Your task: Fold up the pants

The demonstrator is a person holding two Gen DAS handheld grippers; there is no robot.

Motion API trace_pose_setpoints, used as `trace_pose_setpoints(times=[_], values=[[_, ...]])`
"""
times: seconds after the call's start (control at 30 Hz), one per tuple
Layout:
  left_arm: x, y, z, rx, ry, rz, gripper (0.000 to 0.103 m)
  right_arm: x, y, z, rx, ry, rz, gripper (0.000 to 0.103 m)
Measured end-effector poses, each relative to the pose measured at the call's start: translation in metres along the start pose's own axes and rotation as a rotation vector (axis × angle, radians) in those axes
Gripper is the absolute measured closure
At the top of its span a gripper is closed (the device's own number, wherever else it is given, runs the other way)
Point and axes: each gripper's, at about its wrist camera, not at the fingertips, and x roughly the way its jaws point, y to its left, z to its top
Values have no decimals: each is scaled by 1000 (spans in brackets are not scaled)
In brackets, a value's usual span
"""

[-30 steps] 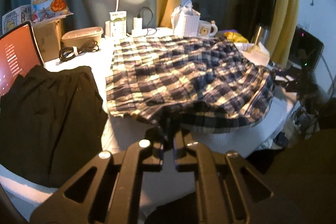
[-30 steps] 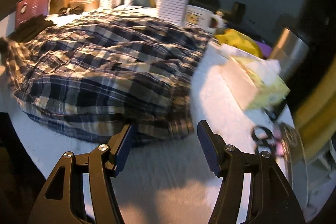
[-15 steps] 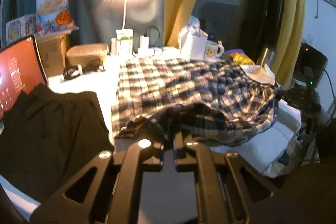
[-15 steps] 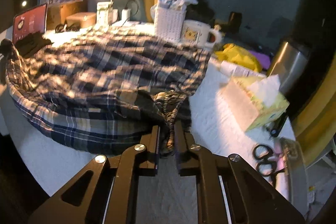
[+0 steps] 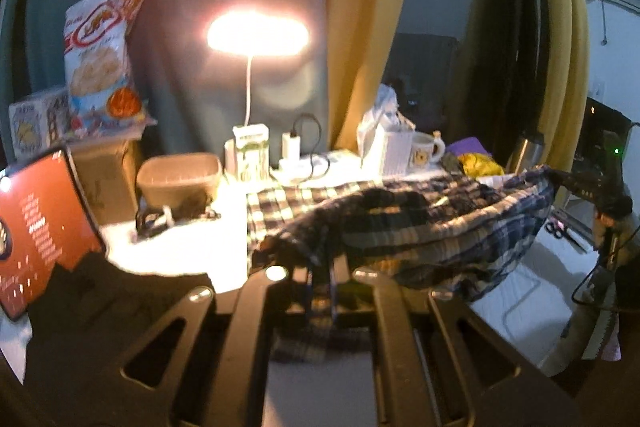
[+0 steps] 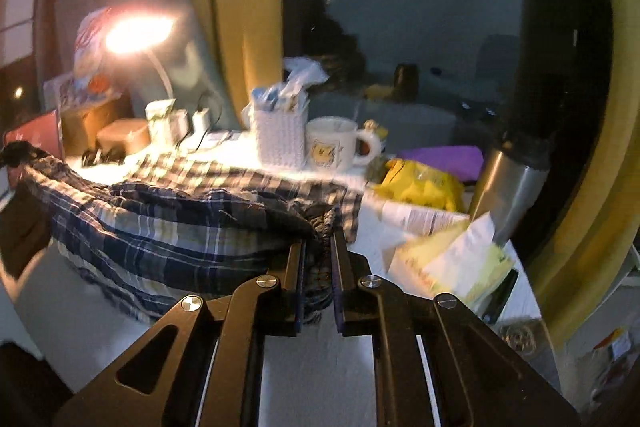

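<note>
Both grippers are clamped on the plaid pants (image 5: 420, 223), one at each end of the near edge.

Left gripper (image 5: 320, 279): jaws pressed together, with a bunched corner of plaid cloth pinched between the pads. A short flap hangs below the pinch.

Right gripper (image 6: 318, 259): jaws have just been closing and now stand nearly together, pinching a gathered, dark fold of the pants. In the left wrist view this gripper shows at the far right end of the cloth, dark and blurred.

Pants: the near edge is raised off the white table (image 6: 312, 367) and slung between the two pinch points, sagging in the middle. The far part lies flat on the table, lit by the desk lamp (image 5: 258, 35).

Landmark, the lamp:
- Below its head, at the back of the table: a small white carton (image 5: 250, 151) and a white charger with a black cable (image 5: 294, 145).
- Left of it: a brown lidded tub (image 5: 178, 173), a snack bag (image 5: 102, 59) on a cardboard box, and a red-lit screen (image 5: 38, 223). A black garment (image 5: 104, 315) lies in front of the screen.
- Right of it: a white woven basket (image 6: 282, 141), a white mug (image 6: 334, 143) just beside the basket, a yellow bag (image 6: 420, 187), a steel flask (image 6: 508, 191), and a yellow tissue pack (image 6: 452, 267) nearest the right gripper.

Both views are motion-blurred.
</note>
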Motion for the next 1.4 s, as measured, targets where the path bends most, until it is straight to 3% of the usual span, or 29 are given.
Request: trace_pose_setpoints(times=[0.33, 0.63, 0.9, 1.1, 1.17, 1.23, 1.3, 1.4], values=[[57, 14, 49, 33, -29, 8, 97, 47, -12, 47, 49, -35, -36, 91], [141, 47, 77, 13, 22, 31, 97, 122, -17, 68, 96, 20, -29, 91], [225, 81, 75, -32, 109, 44, 98, 196, -18, 72, 86, 109, -42, 91], [288, 110, 59, -109, 253, 75, 94, 253, -18, 63, 91, 219, -65, 90], [300, 117, 54, -136, 312, 63, 92, 265, -15, 62, 74, 245, -91, 82], [304, 123, 50, -153, 344, 53, 91, 272, -12, 59, 59, 252, -117, 58], [298, 128, 49, -169, 340, 36, 89, 273, -11, 58, 55, 253, -124, 46], [287, 137, 52, -169, 326, 80, 89, 271, -11, 58, 41, 252, -135, 45]])
